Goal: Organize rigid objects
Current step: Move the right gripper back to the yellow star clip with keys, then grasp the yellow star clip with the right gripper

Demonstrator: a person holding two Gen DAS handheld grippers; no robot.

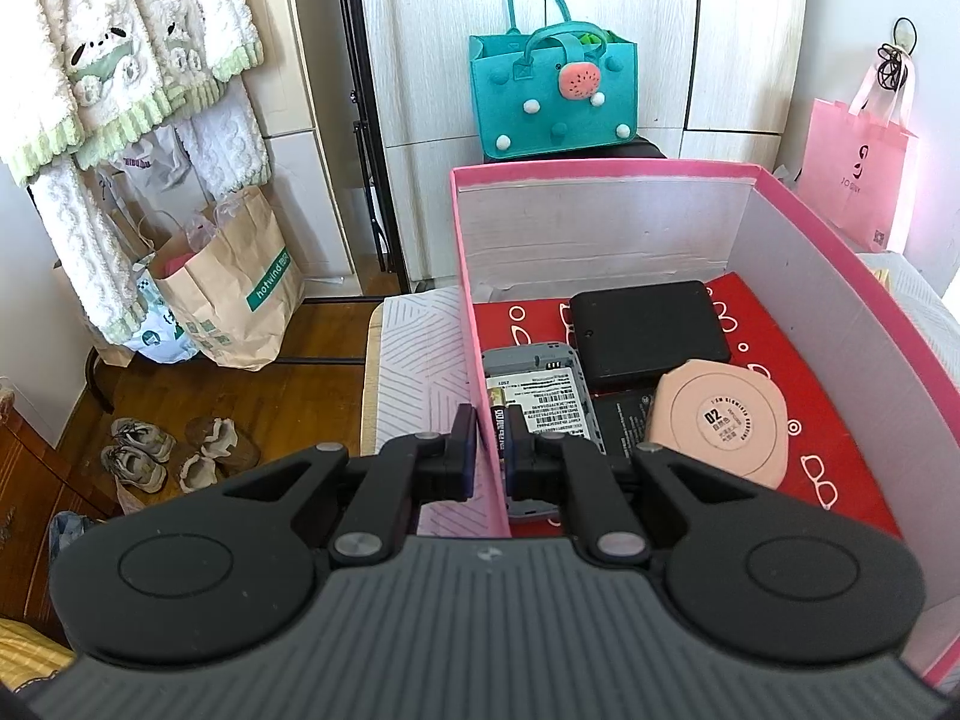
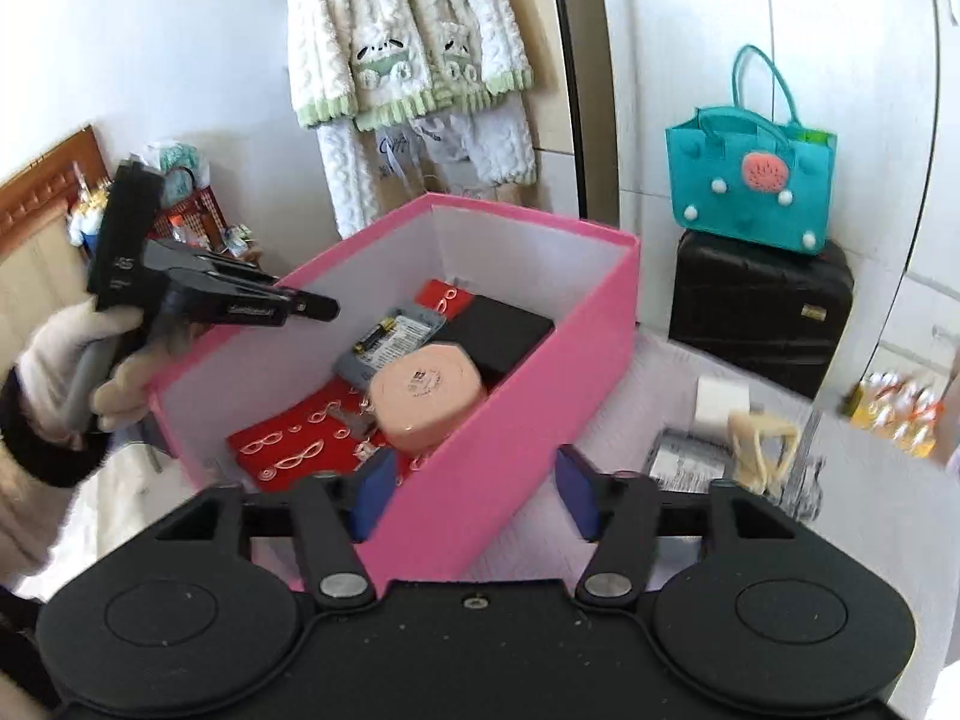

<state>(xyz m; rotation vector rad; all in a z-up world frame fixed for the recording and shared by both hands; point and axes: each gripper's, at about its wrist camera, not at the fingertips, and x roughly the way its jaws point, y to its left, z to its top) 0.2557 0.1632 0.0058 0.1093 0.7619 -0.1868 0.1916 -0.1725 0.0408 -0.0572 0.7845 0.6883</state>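
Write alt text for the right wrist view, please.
An open pink box on a bed holds a peach round case, a battery and dark flat devices. The right tool hovers open before it; a gloved hand's left tool grips its far wall.

A lived-in bedroom at home: plush pajamas (image 1: 120, 60) hanging, shoes (image 1: 180, 456) on wood floor, wardrobe doors (image 1: 660, 30) behind.

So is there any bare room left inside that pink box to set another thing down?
Yes. In the pink box the red lining lies bare along the wall beside the peach case, and at the near end. The middle is crowded: black case, battery, gadget.
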